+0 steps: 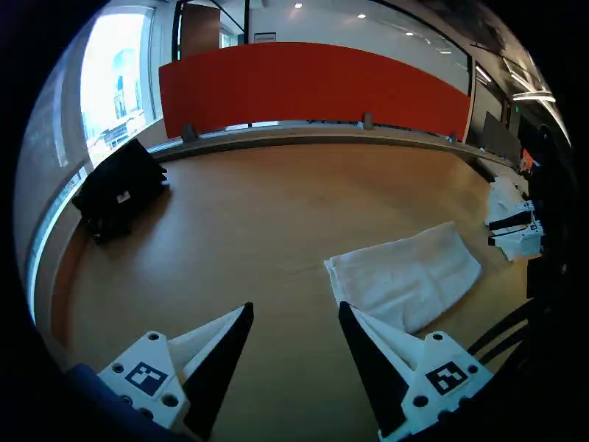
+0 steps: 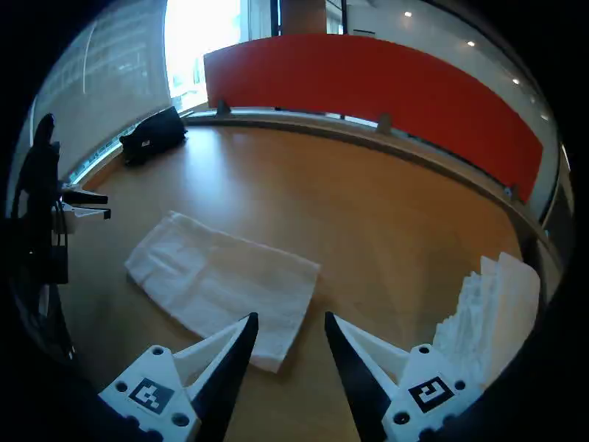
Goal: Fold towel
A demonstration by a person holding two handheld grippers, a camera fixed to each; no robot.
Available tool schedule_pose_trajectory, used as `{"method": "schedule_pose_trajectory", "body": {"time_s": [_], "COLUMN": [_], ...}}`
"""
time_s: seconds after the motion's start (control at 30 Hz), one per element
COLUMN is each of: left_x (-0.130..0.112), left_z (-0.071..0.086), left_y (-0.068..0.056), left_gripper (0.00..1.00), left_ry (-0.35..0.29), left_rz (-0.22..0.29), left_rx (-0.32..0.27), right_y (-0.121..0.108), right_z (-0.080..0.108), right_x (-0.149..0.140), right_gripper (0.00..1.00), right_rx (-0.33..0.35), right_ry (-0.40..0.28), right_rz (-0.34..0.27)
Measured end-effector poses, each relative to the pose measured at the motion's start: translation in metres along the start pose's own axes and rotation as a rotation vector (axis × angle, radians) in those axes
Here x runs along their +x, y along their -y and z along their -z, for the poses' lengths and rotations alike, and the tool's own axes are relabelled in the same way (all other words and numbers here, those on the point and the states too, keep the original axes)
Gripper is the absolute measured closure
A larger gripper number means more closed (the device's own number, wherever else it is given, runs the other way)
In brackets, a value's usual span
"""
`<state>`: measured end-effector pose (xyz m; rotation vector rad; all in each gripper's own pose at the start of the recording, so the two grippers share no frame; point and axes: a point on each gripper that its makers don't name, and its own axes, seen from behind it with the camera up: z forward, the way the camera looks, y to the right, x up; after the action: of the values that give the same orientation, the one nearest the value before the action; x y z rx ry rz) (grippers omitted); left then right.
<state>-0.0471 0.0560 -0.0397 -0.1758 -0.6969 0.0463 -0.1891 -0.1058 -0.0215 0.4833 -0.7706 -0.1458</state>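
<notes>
Towel (image 2: 221, 283) lies flat, folded, on tabletop (image 2: 294, 191); left claw (image 1: 294, 306), right claw (image 2: 291, 315) both apart, empty, flanking it from opposite ends, likely placed for next fold.

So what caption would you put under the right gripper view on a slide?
Open right tool poised at the near edge of a white towel on a wooden table, towel stack alongside.

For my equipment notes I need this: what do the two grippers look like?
The left gripper and right gripper look alike: two pointed, wedge-shaped fingers, white outside and black on the inner faces. Each finger base is white with round holes and one square black-and-white marker.
</notes>
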Motion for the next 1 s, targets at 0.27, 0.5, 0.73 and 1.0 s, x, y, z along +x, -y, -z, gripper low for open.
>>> {"method": "schedule_pose_trajectory", "body": {"time_s": [0.27, 0.5, 0.73, 1.0], "left_x": [-0.015, -0.028, -0.034, -0.038], "left_z": [0.019, 0.032, 0.042, 0.048], "left_y": [0.008, 0.014, 0.021, 0.029], "left_gripper": [0.15, 0.15, 0.15, 0.15], "left_ry": [0.004, 0.006, 0.003, 0.003], "left_rz": [0.018, 0.048, 0.064, 0.072], "left_rx": [0.034, 0.057, 0.075, 0.091], "right_y": [0.006, 0.011, 0.018, 0.02], "right_z": [-0.002, -0.003, -0.003, -0.006], "right_x": [-0.016, -0.023, -0.039, -0.057], "right_gripper": [0.31, 0.31, 0.31, 0.31], "right_rx": [0.019, 0.038, 0.072, 0.094], "right_ry": [0.022, 0.035, 0.068, 0.114], "right_rz": [0.023, 0.051, 0.114, 0.171]}}
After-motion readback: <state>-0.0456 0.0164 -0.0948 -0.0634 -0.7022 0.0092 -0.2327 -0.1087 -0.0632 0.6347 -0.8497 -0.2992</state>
